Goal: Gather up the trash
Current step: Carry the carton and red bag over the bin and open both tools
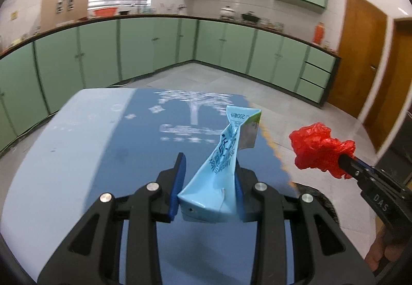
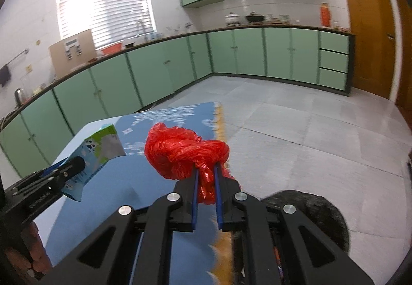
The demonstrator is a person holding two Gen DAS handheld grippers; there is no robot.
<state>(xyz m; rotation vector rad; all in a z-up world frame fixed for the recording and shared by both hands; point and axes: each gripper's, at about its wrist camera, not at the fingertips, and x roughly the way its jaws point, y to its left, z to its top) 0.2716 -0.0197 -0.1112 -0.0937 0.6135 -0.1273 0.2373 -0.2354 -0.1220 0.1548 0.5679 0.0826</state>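
Desk (image 1: 77,156) with the blue printed cloth is bare under both tools, so pickup looks done and this reads as the carry-to-bin step; dark round thing (image 2: 309,210) low at the desk's right edge is probably the bin, though its opening is not clearly shown; left tongs (image 1: 209,177) are closed partway on a crushed light-blue drink carton (image 1: 221,169), pads pressing its flattened lower end, top of the carton sticking forward and up, clear of the desk; right tongs (image 2: 206,182) are nearly closed, pinching a twisted tail of a crumpled red plastic bag (image 2: 185,153), the bulk bunched ahead of the tips, also off the desk; next move, as I judge it: swing each load over the dark container and only then let go, right first since it is nearer; risk: thin bag film may cling to the pads.
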